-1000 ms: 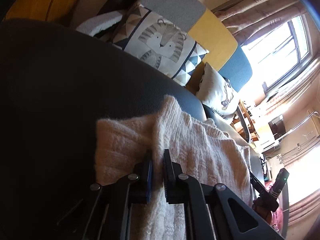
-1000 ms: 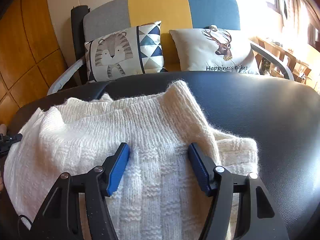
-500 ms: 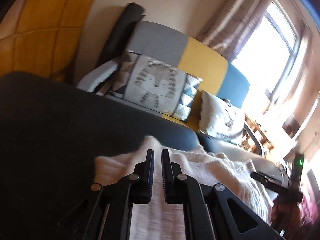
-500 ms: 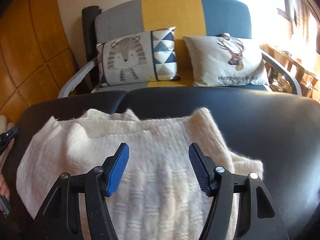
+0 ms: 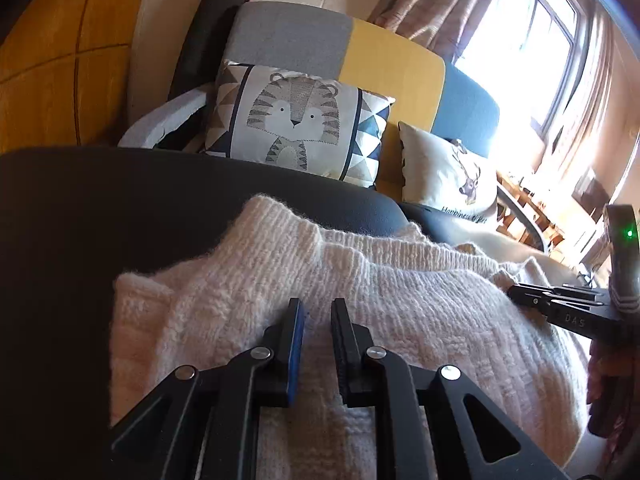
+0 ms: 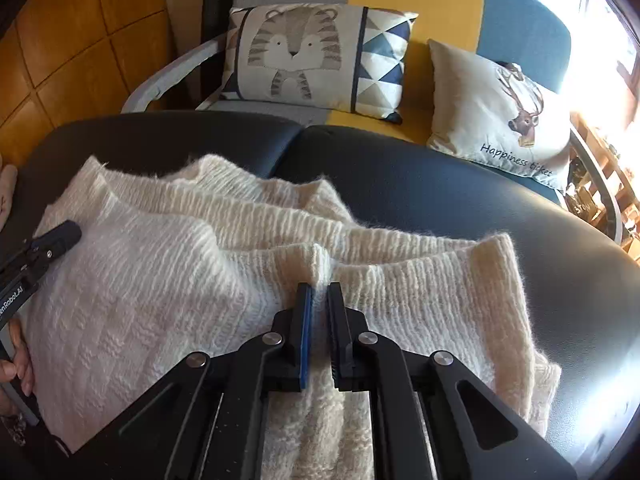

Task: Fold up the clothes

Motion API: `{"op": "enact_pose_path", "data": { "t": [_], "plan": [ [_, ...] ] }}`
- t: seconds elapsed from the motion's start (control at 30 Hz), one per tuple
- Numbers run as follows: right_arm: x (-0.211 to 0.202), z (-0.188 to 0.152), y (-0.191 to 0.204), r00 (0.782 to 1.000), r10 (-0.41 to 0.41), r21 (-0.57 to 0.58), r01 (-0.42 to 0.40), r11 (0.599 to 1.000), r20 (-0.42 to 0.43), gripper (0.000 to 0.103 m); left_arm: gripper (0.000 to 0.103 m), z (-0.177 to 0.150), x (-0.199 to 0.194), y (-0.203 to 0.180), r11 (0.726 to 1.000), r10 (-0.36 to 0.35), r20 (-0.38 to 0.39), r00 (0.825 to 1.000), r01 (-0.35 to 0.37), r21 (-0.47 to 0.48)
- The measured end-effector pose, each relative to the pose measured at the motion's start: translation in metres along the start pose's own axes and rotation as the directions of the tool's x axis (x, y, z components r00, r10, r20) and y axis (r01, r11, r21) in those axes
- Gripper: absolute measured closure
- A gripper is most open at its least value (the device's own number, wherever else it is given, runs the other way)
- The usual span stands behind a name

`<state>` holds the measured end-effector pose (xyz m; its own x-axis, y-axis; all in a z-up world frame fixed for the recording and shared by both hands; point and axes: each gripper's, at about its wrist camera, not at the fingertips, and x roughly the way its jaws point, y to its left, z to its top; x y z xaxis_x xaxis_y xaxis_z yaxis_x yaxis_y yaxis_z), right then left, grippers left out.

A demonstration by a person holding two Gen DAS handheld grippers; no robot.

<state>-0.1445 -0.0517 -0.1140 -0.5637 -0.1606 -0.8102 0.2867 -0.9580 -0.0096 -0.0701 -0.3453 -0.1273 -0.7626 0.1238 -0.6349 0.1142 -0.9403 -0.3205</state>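
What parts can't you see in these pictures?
- The sweater's near edge: hidden under the right claw in the right wrist view, and cut off by the bottom edge.
- The window scene: washed out by glare in the left wrist view.
- The table under the sweater: covered in both views.

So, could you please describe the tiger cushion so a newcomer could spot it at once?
Find the grey, yellow and blue sofa behind the black table. Two cushions lean on its back; the tiger cushion is the left one, with blue triangles down one side, unlike the plain deer cushion.
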Motion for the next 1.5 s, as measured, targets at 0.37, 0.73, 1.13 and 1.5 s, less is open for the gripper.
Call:
{"op": "enact_pose_path", "data": {
  "t": [0.37, 0.73, 1.13, 1.5],
  "plan": [
    [0.016, -0.005, -0.032, 0.99, 0.087, 0.168, -0.105, 0.98, 0.115, 0.073, 0.088, -0.001, 0.006, 0.015, 0.992, -0.086, -0.003, 0.996, 0.086, -0.09],
    [-0.01, -0.034, -0.095, 0.987, -0.066, 0.377, 0.005, 0.926, 0.149, 0.064, 0.088, -0.001, 0.003, 0.018, 0.985, -0.128, 0.002, 0.992, 0.128, -0.117],
    [-0.006, -0.044, -0.115, 0.985, -0.085, 0.462, 0.007, 0.887, 0.149, 0.075, 0.088, 0.016, -0.013, -0.044, 0.988, -0.078, -0.05, 0.996, 0.084, 0.131],
    [-0.005, -0.045, -0.117, 0.984, -0.071, 0.476, -0.017, 0.879, 0.165, 0.075, 0.086, 0.031, 0.016, -0.066, 0.993, 0.003, -0.192, 0.981, 0.02, 0.118]
  ]
}}
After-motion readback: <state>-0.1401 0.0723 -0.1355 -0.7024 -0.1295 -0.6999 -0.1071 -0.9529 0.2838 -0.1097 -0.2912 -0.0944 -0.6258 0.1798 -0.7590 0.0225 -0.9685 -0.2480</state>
